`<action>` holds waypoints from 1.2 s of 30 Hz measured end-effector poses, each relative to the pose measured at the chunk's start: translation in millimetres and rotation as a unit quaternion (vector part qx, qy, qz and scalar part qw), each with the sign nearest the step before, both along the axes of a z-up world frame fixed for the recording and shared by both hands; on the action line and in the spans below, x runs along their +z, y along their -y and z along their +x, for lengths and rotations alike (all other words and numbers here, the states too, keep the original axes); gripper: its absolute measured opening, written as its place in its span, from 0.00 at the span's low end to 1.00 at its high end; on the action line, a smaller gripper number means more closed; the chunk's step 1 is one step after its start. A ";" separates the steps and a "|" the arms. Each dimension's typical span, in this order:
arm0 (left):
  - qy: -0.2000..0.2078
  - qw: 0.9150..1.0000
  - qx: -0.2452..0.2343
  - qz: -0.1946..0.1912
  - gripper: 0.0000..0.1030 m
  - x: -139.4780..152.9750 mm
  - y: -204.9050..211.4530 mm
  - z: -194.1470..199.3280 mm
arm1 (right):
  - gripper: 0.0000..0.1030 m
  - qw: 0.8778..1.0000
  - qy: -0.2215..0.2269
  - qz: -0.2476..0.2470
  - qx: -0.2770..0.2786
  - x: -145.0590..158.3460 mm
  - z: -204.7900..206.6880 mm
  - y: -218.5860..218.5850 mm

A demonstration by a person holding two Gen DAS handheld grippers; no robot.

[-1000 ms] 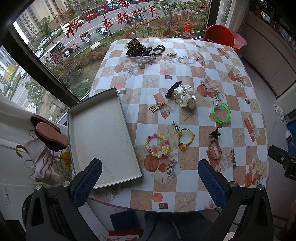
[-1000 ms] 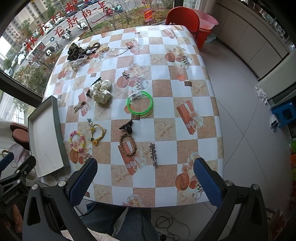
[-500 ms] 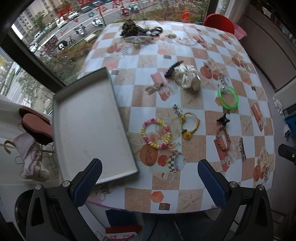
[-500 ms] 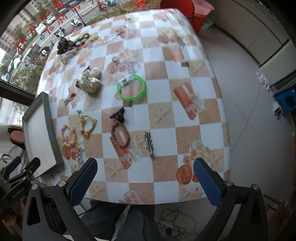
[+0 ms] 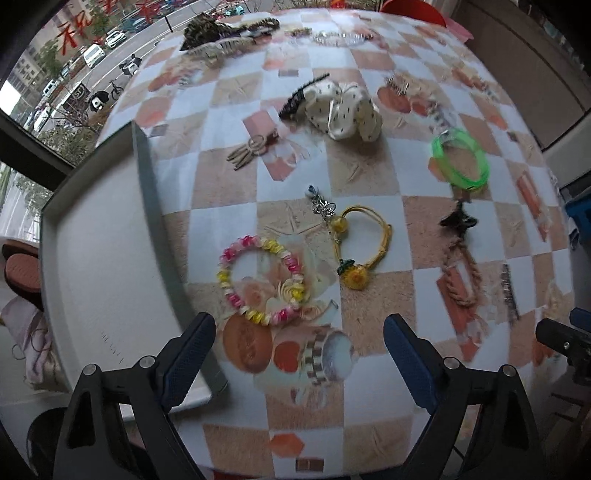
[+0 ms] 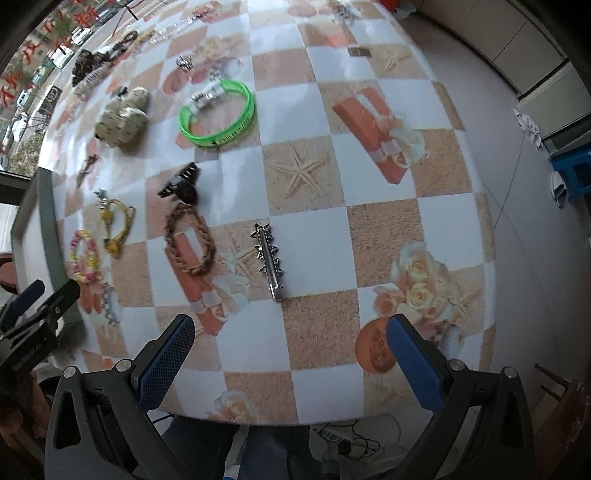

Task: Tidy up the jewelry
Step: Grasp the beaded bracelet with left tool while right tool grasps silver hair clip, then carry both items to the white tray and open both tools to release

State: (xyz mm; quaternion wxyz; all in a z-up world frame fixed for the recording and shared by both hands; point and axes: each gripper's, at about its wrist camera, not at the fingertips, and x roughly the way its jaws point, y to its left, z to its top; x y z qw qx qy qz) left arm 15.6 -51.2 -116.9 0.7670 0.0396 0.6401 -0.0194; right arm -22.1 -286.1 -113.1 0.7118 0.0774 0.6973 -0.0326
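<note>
My left gripper (image 5: 299,354) is open and empty, above the table's near edge, just short of a pink and yellow bead bracelet (image 5: 262,280). A yellow cord bracelet (image 5: 360,247) lies to its right. The grey tray (image 5: 107,258) sits at the left and holds nothing. My right gripper (image 6: 290,354) is open and empty, just short of a silver star hair clip (image 6: 269,260). A brown braided bracelet (image 6: 190,240), a black claw clip (image 6: 181,184), a green bangle (image 6: 218,110) and a dotted scrunchie (image 6: 123,118) lie beyond it.
More hair pieces and a chain lie at the table's far edge (image 5: 229,29). A window is behind the table. The tiled floor (image 6: 535,221) drops away on the right, with a blue stool (image 6: 570,170). The left gripper also shows in the right wrist view (image 6: 33,314).
Both grippers have moved forward and down toward the table; the jewelry now looks much larger. Both stay open.
</note>
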 end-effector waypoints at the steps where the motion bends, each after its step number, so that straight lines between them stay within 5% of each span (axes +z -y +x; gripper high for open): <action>1: 0.000 1.000 -0.002 0.003 0.93 -5.6 1.1 1.9 | 0.98 1.000 0.000 -0.001 0.003 -4.3 1.7 -0.8; 5: -0.009 1.000 -0.001 0.013 0.83 -28.4 2.7 9.0 | 0.87 1.000 -0.007 -0.005 0.012 -25.8 10.2 -3.0; 15: -0.009 1.000 0.015 0.000 0.82 -44.1 8.3 25.0 | 0.79 0.998 -0.001 -0.041 0.048 -51.3 24.7 -7.9; 19: -0.015 0.999 0.031 -0.013 0.81 -45.0 7.5 29.2 | 0.67 0.997 0.007 -0.043 0.062 -50.4 23.4 -15.0; 21: -0.016 0.999 0.027 -0.021 0.71 -43.3 8.9 29.8 | 0.57 0.997 0.009 -0.043 0.069 -48.6 23.8 -18.5; 23: -0.012 0.999 0.016 -0.025 0.53 -39.4 13.0 29.5 | 0.40 0.996 0.010 -0.041 0.073 -46.8 25.4 -20.1; 25: -0.011 1.000 0.005 -0.025 0.25 -35.1 17.4 23.1 | 0.25 0.996 0.010 -0.040 0.074 -43.5 30.4 -25.0; 27: -0.014 0.999 0.000 -0.029 0.13 -34.6 17.6 18.9 | 0.18 0.997 0.008 -0.038 0.073 -42.5 34.4 -23.6; 36: -0.002 0.997 0.012 -0.079 0.13 5.5 6.7 8.5 | 0.18 0.999 0.006 0.008 0.032 -16.8 31.7 -3.1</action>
